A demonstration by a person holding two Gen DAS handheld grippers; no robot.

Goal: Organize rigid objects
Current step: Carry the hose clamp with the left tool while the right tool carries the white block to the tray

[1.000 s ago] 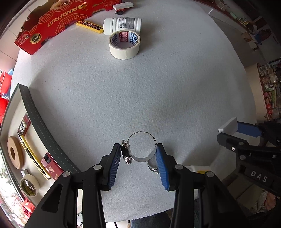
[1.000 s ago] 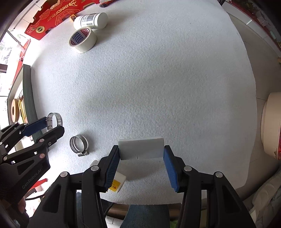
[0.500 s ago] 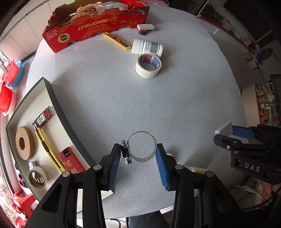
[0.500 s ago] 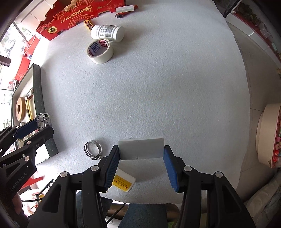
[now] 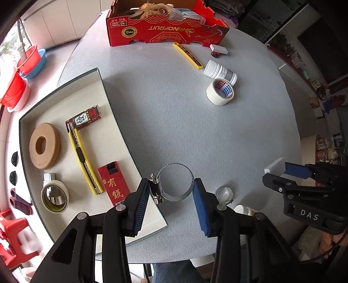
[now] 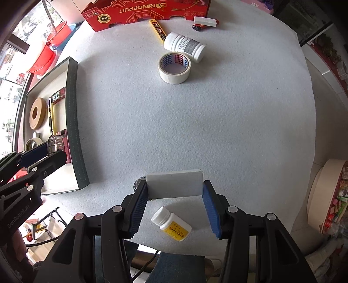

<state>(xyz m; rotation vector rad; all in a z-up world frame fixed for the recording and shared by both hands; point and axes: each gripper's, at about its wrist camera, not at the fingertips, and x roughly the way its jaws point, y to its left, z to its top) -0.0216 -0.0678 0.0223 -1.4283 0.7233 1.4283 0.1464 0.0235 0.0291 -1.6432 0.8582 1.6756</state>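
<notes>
My left gripper [image 5: 171,191] is shut on a metal hose clamp [image 5: 174,185] and holds it above the table, near the right rim of the grey tray [image 5: 117,122]. My right gripper [image 6: 175,196] is shut on a white block [image 6: 175,184], held above the table's near edge. The left gripper with its clamp [image 6: 53,143] shows at the left of the right wrist view, over the tray [image 6: 72,122]. The right gripper with its block [image 5: 275,166] shows at the right of the left wrist view. A second hose clamp [image 5: 224,193] lies on the table.
The tray holds a wooden ring [image 5: 44,149], a yellow cutter [image 5: 83,159], a red lighter [image 5: 113,185], a tape roll [image 5: 54,199]. On the table: tape roll [image 6: 175,67], white bottle [image 6: 184,46], yellow-label bottle [image 6: 171,226], yellow cutter [image 6: 157,30], white block [image 6: 205,21], red box [image 6: 148,12].
Both grippers have risen and swung left; the tray and red box have come into fuller view. The left gripper with its clamp now hangs by the tray's rim. Both grips are unchanged.
</notes>
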